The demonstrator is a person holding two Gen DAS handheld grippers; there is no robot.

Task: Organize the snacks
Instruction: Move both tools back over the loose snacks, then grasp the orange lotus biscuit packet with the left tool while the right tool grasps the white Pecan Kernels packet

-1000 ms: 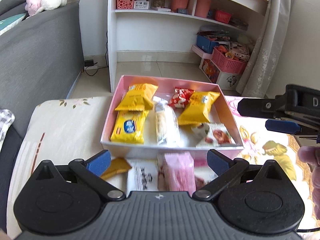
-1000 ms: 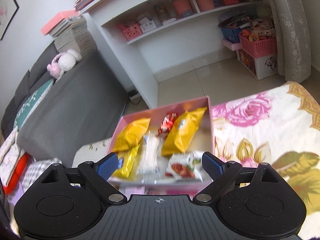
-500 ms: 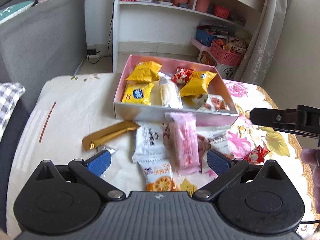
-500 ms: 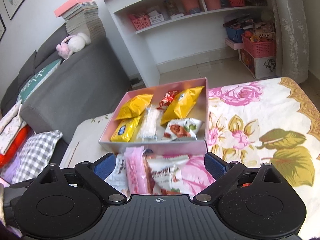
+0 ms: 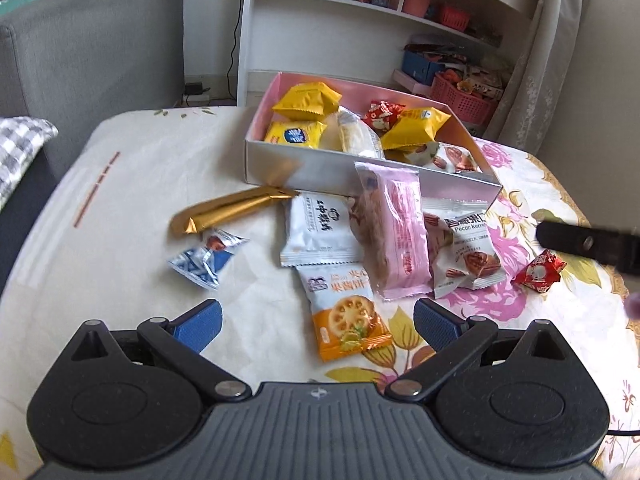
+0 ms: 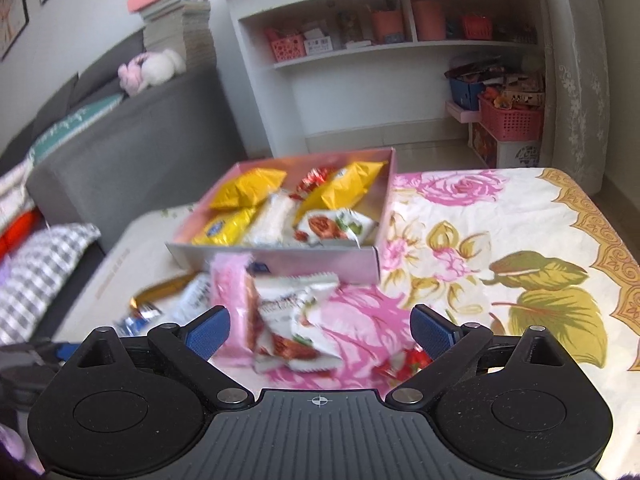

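**Both grippers spread above loose snacks in front of the pink box**

The left gripper (image 5: 316, 320) hangs over the near part of the table with its blue-padded fingers spread wide and nothing between them. The right gripper (image 6: 320, 326) is likewise released and empty, its blue pads apart above the flowered tablecloth (image 6: 500, 240); from the left wrist view, a black part of it juts in at the right edge.

The shallow pink cardboard box (image 5: 360, 178) sits toward the far side of the table. Inside lie two yellow foil packets at the left, a pale clear-wrapped roll (image 5: 356, 138) in the middle, a small red candy wrapper (image 5: 382, 114) at the far side, another yellow packet (image 5: 416, 128) right of it, and a white packet printed with nuts (image 5: 448, 158) at the near right corner.

In front of the box the loose snacks are clustered. A long gold foil bar (image 5: 228, 212) lies left, its end touching the box wall. Near it sits a small blue-and-white wrapped candy (image 5: 206, 258). A white packet with dark lettering (image 5: 320, 228) lies beside a long pink wrapped cake (image 5: 394, 232), which leans against the box front. An orange-and-white cracker packet (image 5: 344, 316) lies nearest the left gripper. Right of the pink cake is a white pecan-kernel packet (image 5: 466, 252), and farther right a small red triangular candy (image 5: 540, 272).
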